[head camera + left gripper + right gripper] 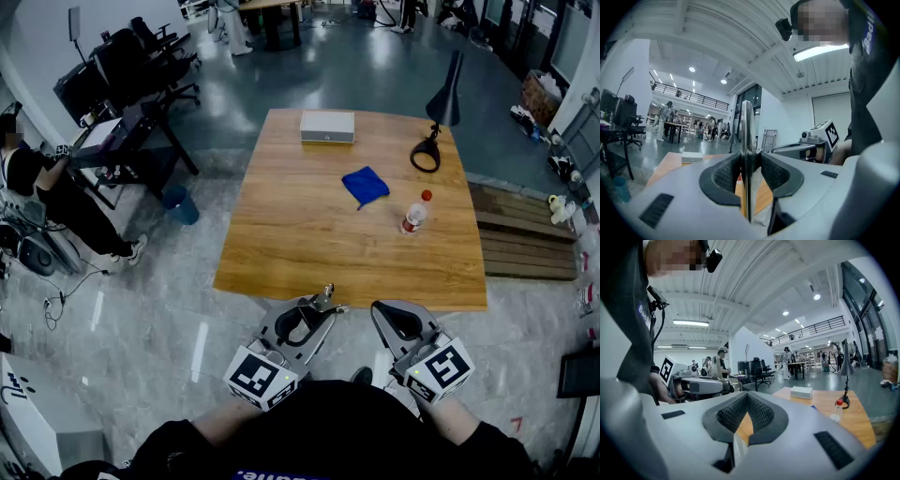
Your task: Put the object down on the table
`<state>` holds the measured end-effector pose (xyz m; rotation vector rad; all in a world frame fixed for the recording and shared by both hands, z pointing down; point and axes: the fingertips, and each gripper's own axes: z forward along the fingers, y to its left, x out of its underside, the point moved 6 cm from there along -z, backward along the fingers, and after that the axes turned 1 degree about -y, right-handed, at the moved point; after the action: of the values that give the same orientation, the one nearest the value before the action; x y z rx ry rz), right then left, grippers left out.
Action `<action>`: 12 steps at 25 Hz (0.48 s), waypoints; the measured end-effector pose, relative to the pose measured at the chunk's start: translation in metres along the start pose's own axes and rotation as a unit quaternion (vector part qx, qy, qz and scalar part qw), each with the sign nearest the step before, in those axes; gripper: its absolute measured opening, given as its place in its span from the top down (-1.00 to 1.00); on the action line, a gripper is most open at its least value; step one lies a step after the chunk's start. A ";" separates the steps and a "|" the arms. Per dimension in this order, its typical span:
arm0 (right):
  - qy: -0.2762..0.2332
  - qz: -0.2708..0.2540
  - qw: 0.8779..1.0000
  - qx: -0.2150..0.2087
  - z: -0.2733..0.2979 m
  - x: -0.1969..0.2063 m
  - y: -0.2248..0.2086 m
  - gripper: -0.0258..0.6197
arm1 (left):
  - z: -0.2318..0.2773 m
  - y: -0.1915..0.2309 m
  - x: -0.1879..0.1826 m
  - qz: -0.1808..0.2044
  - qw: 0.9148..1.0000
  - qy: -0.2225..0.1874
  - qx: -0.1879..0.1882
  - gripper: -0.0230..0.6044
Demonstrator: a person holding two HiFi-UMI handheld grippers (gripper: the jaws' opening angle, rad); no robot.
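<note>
The left tongs (747,161) grip a thin metal object (747,131), which stands upright between the pads. They are held at the near edge of the counter (309,234). The right tongs (746,398) are closed and empty, just to the right. A box (327,127), cloth (365,185), bottle (413,217) and lamp (437,114) lie farther off on the counter.

What else I see ahead of me
A grey box (327,127) lies farthest off, with a black lamp (441,111) to its right. Nearer me is a crumpled blue cloth (365,185), and a red-capped bottle (413,217) stands just right of it. On the floor to my left are a blue bin (180,204), office chairs (141,56) and a seated person (37,183).
</note>
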<state>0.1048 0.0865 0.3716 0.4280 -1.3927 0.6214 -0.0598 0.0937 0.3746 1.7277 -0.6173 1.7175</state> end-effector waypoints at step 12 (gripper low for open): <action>-0.001 0.017 1.000 -0.010 0.003 0.007 -0.002 0.91 | 0.002 0.000 0.007 -0.007 1.000 0.009 -0.003 0.47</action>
<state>0.1044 0.0839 0.3791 0.3885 -1.4091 0.6344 -0.0585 0.0929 0.3813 1.7064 -0.6004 1.7171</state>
